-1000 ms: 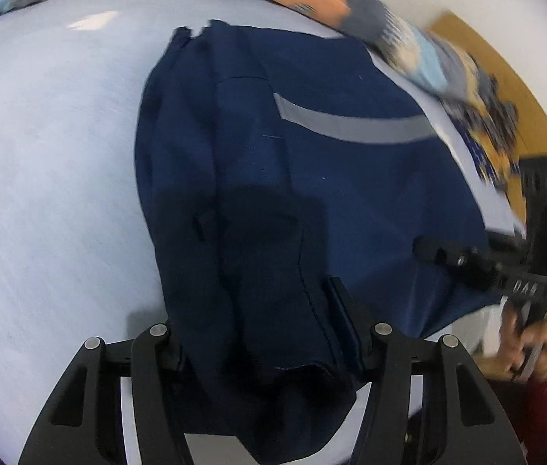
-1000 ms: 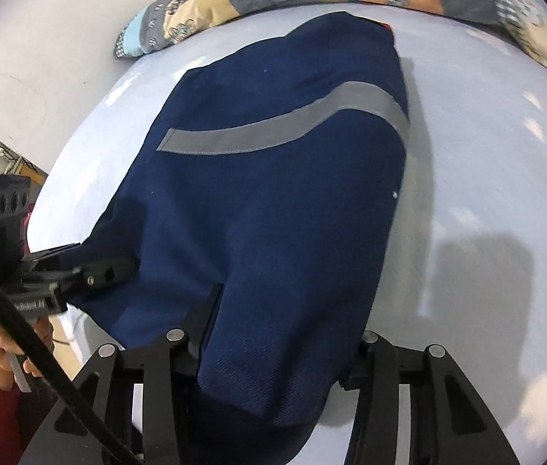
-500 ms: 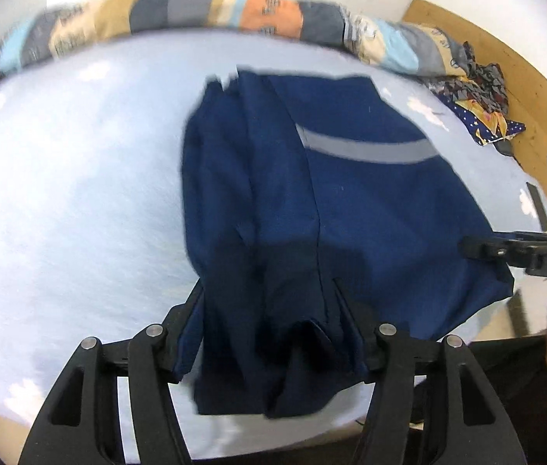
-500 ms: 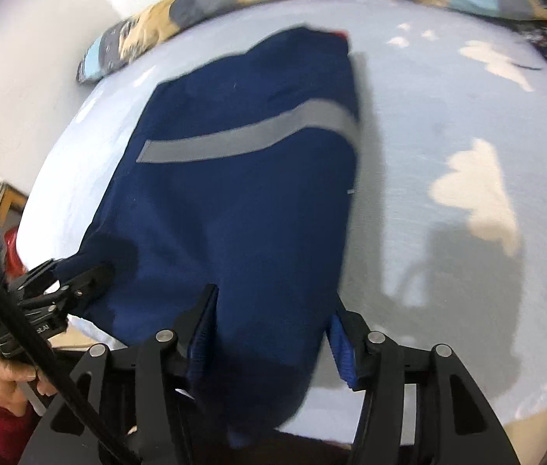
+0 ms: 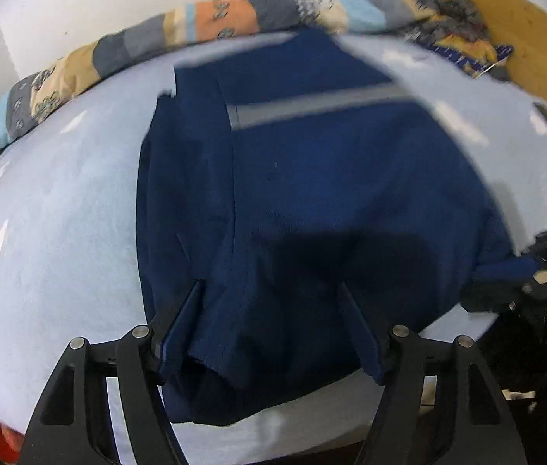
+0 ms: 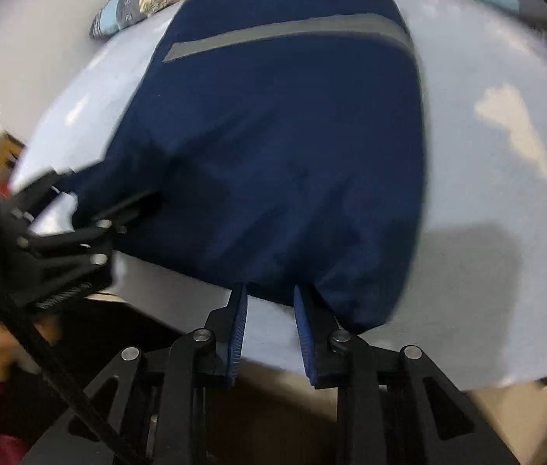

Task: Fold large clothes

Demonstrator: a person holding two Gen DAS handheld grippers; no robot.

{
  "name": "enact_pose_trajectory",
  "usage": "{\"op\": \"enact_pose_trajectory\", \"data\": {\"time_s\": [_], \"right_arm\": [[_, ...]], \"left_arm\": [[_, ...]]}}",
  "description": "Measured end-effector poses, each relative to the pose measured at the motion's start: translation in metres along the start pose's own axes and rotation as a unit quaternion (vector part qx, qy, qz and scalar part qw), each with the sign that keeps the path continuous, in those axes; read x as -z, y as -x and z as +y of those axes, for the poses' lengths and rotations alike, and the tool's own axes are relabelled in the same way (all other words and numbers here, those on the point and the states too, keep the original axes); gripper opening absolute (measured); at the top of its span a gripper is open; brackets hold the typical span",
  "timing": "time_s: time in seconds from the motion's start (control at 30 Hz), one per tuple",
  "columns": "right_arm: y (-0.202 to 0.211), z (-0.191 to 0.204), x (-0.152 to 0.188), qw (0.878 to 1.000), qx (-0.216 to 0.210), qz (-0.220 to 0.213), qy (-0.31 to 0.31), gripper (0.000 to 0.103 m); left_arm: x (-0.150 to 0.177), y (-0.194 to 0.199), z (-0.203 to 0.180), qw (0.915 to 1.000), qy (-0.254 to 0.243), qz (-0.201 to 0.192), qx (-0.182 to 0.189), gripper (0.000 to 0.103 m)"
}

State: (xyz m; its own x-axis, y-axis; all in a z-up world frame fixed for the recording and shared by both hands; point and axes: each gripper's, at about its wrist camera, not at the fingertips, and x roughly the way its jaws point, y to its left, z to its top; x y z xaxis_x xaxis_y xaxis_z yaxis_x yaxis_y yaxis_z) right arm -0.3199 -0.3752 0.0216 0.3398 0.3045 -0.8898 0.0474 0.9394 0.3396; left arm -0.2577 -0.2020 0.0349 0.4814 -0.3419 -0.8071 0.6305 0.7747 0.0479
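A navy blue garment (image 5: pixel 312 178) with a grey reflective stripe (image 5: pixel 312 106) lies folded on the pale blue bed (image 5: pixel 60 213); it also shows in the right wrist view (image 6: pixel 293 135). My left gripper (image 5: pixel 273 310) is wide open around the garment's near left hem, which drapes between its fingers. My right gripper (image 6: pixel 269 302) has its jaws narrowed at the garment's near right hem, with a gap between the blue pads (image 6: pixel 239 321); the cloth sits just at the tips. Each gripper shows at the edge of the other's view.
A patchwork quilt (image 5: pixel 196 31) runs along the far edge of the bed by the white wall. A wooden headboard (image 5: pixel 506 27) and a heap of patterned cloth (image 5: pixel 463 46) are at the far right. The bed's near edge is just under both grippers.
Both grippers have pulled back toward the near edge of the bed. The right gripper's jaws have narrowed from wide open. The garment now lies flatter on the bed.
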Motion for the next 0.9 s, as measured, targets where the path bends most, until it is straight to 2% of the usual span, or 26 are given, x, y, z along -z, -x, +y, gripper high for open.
{"op": "enact_pose_trajectory", "data": {"time_s": [0.07, 0.1, 0.17, 0.27, 0.3, 0.37, 0.43, 0.5, 0.53, 0.6, 0.63, 0.73, 0.9], "right_arm": [[0.021, 0.004, -0.010, 0.999, -0.020, -0.033, 0.014, 0.027], [0.039, 0.004, -0.021, 0.997, -0.046, -0.062, 0.013, 0.027], [0.060, 0.000, -0.042, 0.993, -0.066, -0.099, 0.005, 0.027], [0.073, -0.011, -0.099, 0.989, -0.004, -0.145, 0.001, 0.028], [0.068, -0.020, -0.129, 0.987, 0.015, -0.158, -0.004, 0.028], [0.049, -0.036, -0.170, 0.985, 0.046, -0.161, -0.027, 0.028], [0.036, -0.058, -0.190, 0.985, 0.050, -0.161, -0.033, 0.028], [0.010, -0.074, -0.209, 0.985, 0.062, -0.153, -0.050, 0.028], [-0.003, -0.079, -0.216, 0.987, 0.063, -0.140, -0.052, 0.029], [-0.042, -0.093, -0.236, 0.993, 0.054, -0.086, -0.058, 0.029], [-0.051, -0.102, -0.241, 0.993, 0.040, -0.081, -0.073, 0.030], [-0.044, -0.109, -0.244, 0.993, 0.023, -0.081, -0.084, 0.029], [0.004, -0.081, -0.218, 0.993, 0.042, -0.107, -0.038, 0.030]], "left_arm": [[-0.011, 0.023, 0.014, 0.9985, 0.025, -0.041, 0.026, 0.071], [-0.018, 0.026, 0.017, 0.9975, 0.033, -0.053, 0.032, 0.072], [-0.047, 0.031, 0.033, 0.9949, 0.050, -0.083, 0.028, 0.080], [-0.099, -0.001, 0.050, 0.9931, 0.078, -0.079, 0.037, 0.082], [-0.108, -0.011, 0.052, 0.9924, 0.088, -0.077, 0.038, 0.082], [-0.129, -0.042, 0.063, 0.9906, 0.111, -0.065, 0.046, 0.082], [-0.144, -0.077, 0.069, 0.9896, 0.133, -0.045, 0.029, 0.082], [-0.143, -0.106, 0.076, 0.9884, 0.150, -0.013, 0.014, 0.082], [-0.142, -0.123, 0.083, 0.9869, 0.161, 0.009, 0.009, 0.082], [-0.143, -0.136, 0.083, 0.9869, 0.161, 0.014, -0.005, 0.089], [-0.143, -0.138, 0.083, 0.9874, 0.158, 0.011, -0.005, 0.090], [-0.142, -0.136, 0.083, 0.9870, 0.161, 0.002, 0.001, 0.091], [-0.126, -0.100, 0.082, 0.9861, 0.165, -0.021, -0.002, 0.091]]}}
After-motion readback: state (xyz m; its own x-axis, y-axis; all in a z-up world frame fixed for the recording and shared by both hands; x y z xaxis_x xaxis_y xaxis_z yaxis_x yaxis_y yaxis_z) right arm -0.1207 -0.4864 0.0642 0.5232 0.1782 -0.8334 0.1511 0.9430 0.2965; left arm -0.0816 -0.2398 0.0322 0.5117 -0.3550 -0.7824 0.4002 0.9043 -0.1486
